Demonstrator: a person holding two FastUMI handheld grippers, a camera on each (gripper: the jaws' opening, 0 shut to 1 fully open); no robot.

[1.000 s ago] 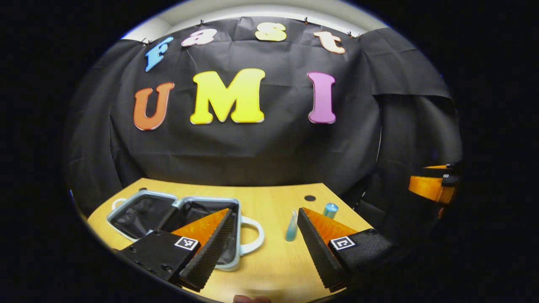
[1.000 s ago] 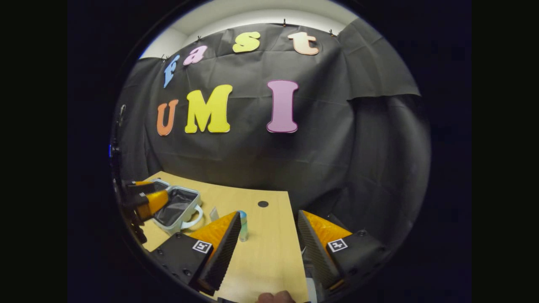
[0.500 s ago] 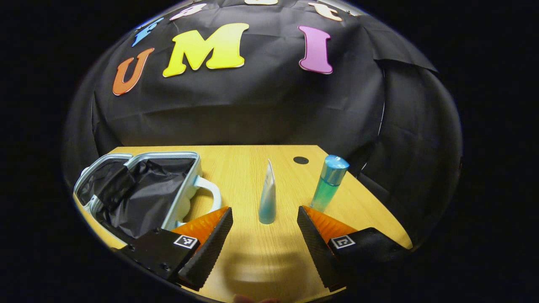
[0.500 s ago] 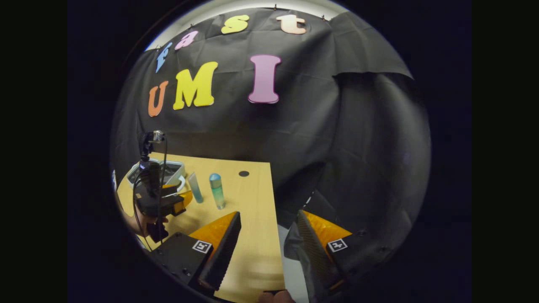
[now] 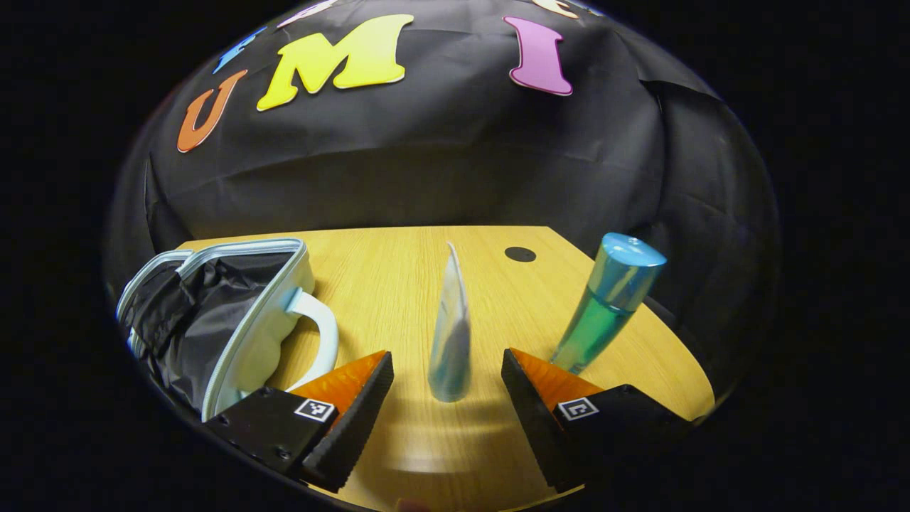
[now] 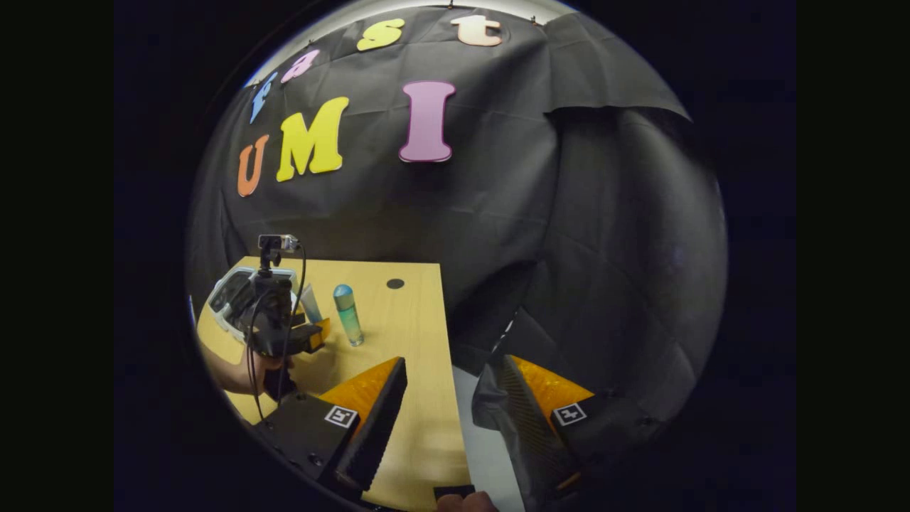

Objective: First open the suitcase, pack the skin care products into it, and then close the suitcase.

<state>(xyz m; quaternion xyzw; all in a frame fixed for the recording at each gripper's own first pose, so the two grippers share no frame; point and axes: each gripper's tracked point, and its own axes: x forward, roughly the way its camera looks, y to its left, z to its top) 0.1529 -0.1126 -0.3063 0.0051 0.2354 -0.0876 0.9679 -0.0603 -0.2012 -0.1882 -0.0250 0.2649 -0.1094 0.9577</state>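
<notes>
A pale squeeze tube (image 5: 450,334) stands cap-down on the wooden table (image 5: 398,284), just ahead of my open left gripper (image 5: 446,398) and centred between its fingers, which do not touch it. A teal bottle with a blue cap (image 5: 604,302) stands upright to the tube's right. The open light-blue suitcase (image 5: 234,313) with black lining lies at the left, its handle toward the tube. In the right gripper view my right gripper (image 6: 451,419) is open with nothing in it at the table's right edge; farther off are the left gripper (image 6: 281,331), the tube (image 6: 311,304), the bottle (image 6: 348,315) and the suitcase (image 6: 231,299).
A small round hole (image 5: 520,254) sits in the tabletop behind the products. A hand (image 6: 238,370) holds the left gripper. The table's right edge (image 6: 448,341) drops off to the floor under the right gripper.
My left gripper has moved forward toward the tube, which now stands larger between its fingers. The right gripper has drawn back slightly toward the table's right edge.
</notes>
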